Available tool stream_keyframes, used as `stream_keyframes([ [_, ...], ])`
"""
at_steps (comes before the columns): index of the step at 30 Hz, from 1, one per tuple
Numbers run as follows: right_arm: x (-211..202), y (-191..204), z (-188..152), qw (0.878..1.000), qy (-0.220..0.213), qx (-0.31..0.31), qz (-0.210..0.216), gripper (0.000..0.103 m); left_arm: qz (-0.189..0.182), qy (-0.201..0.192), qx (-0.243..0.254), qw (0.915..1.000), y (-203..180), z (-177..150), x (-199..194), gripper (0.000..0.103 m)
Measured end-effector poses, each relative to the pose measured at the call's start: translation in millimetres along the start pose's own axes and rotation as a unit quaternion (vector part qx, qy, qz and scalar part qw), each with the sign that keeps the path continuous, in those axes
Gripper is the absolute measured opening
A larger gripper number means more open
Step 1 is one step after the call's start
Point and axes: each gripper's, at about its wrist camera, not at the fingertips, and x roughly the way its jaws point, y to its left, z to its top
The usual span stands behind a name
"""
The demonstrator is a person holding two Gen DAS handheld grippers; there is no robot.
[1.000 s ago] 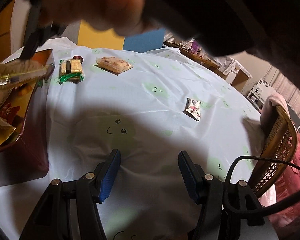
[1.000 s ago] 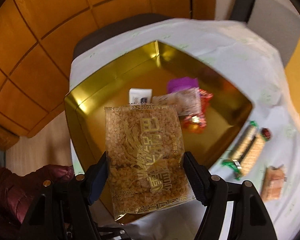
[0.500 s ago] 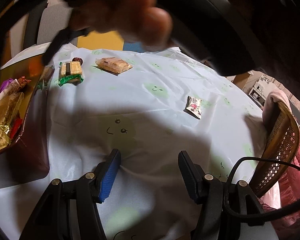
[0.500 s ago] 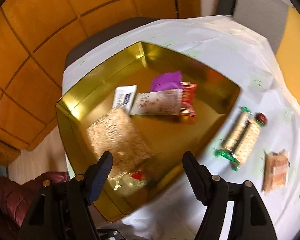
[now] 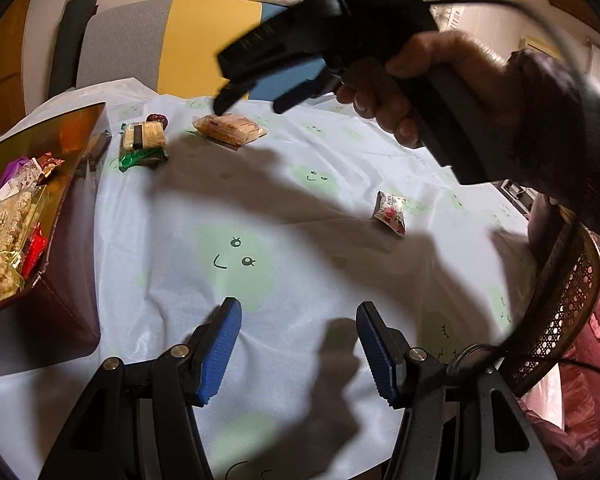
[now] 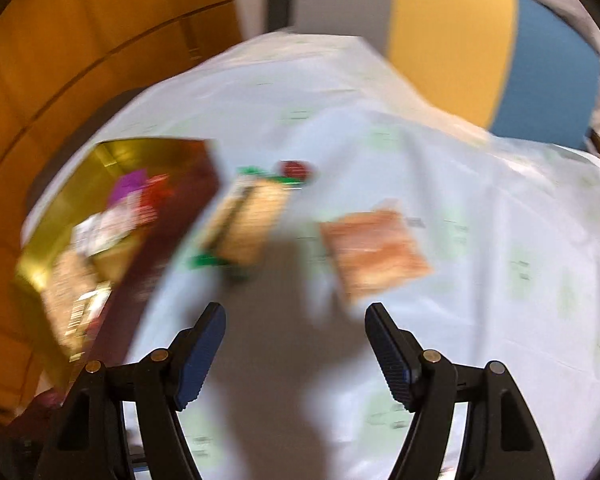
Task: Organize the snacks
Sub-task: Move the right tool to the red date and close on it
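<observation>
With the right tool (image 6: pixel 296 354) open and empty above the worktop (image 6: pixel 480 280), centre its jaws over the orange snack packet (image 6: pixel 374 254) lying flat beyond the gold box (image 5: pixel 66 148), descend squarely, then close.

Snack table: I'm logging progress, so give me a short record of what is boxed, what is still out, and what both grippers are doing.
box: gold box at the table's left edge, open
in box: puffed-grain packet, purple packet, red-wrapped sweets
still on cloth: cracker pack with green ends, orange biscuit packet, small white sweet
left gripper: open, empty, low over the cloth
right gripper: open, empty, pointing toward the orange biscuit packet
view quality: right wrist view is motion-blurred
</observation>
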Motion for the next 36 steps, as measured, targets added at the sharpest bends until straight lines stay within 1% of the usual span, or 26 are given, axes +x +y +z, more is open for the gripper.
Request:
stream_keyframes([
  [3, 6.6, -21.8, 6.9, 0.999, -0.003, 0.018, -0.028, 0.074, -0.002, 0.001, -0.002, 1.0, 0.7, 0.4, -0.1, 0.06],
  [5, 11.2, -30.0, 12.5, 0.999, -0.003, 0.024, -0.034, 0.074, -0.002, 0.002, -0.002, 1.0, 0.4, 0.3, 0.5, 0.06],
  [11, 31.9, -32.9, 31.7, 0.998, 0.003, 0.026, -0.061, 0.074, -0.006, 0.003, -0.007, 1.0, 1.0, 1.3, 0.8, 0.06],
  [13, 34.3, -29.7, 39.0, 0.998, -0.004, 0.027, -0.056, 0.074, -0.007, 0.004, -0.009, 0.9999, 2.2, 1.3, 1.2, 0.06],
  [15, 35.3, -23.7, 48.4, 0.999, -0.013, 0.021, -0.037, 0.072, -0.006, 0.004, -0.006, 1.0, 1.6, 1.1, 1.4, 0.06],
  [16, 36.5, -19.5, 53.7, 0.999, -0.018, 0.018, -0.03, 0.062, -0.007, 0.003, -0.004, 1.0, 1.3, 1.0, 1.3, 0.06],
  [18, 41.4, -9.2, 62.8, 0.999, -0.023, 0.004, -0.028, 0.049, -0.008, 0.004, -0.005, 0.9999, 2.0, 0.9, 1.6, 0.06],
  [19, 45.7, -4.3, 67.2, 0.999, -0.023, -0.004, -0.029, 0.047, -0.009, 0.004, -0.005, 0.9999, 2.5, 1.4, 2.4, 0.061],
  [21, 53.5, 4.9, 72.9, 0.999, -0.022, -0.015, -0.027, 0.045, -0.01, 0.004, -0.004, 0.9999, 2.9, 1.3, 2.3, 0.061],
  [26, 78.3, 19.0, 89.1, 0.999, -0.017, -0.04, -0.032, 0.045, -0.016, 0.005, -0.006, 0.9998, 3.5, 2.1, 3.5, 0.062],
  [27, 83.7, 20.7, 92.2, 0.999, -0.013, -0.04, -0.025, 0.045, -0.018, 0.006, -0.007, 0.9998, 3.5, 2.3, 3.3, 0.063],
  [30, 95.9, 21.7, 98.8, 0.999, -0.005, -0.034, -0.024, 0.045, -0.019, 0.007, -0.005, 0.9998, 2.7, 2.3, 3.5, 0.063],
  [33, 101.9, 14.1, 104.8, 1.0, -0.006, -0.011, -0.006, 0.045, -0.02, 0.007, -0.004, 0.9998, 3.2, 2.9, 4.3, 0.064],
  [35, 107.4, 11.1, 108.5, 1.0, 0.003, 0.003, 0.007, 0.044, -0.021, 0.008, -0.004, 0.9997, 3.1, 2.7, 4.7, 0.064],
  [36, 110.6, 9.7, 109.2, 1.0, 0.009, 0.01, 0.016, 0.042, -0.021, 0.008, -0.003, 0.9997, 2.9, 2.7, 5.1, 0.064],
])
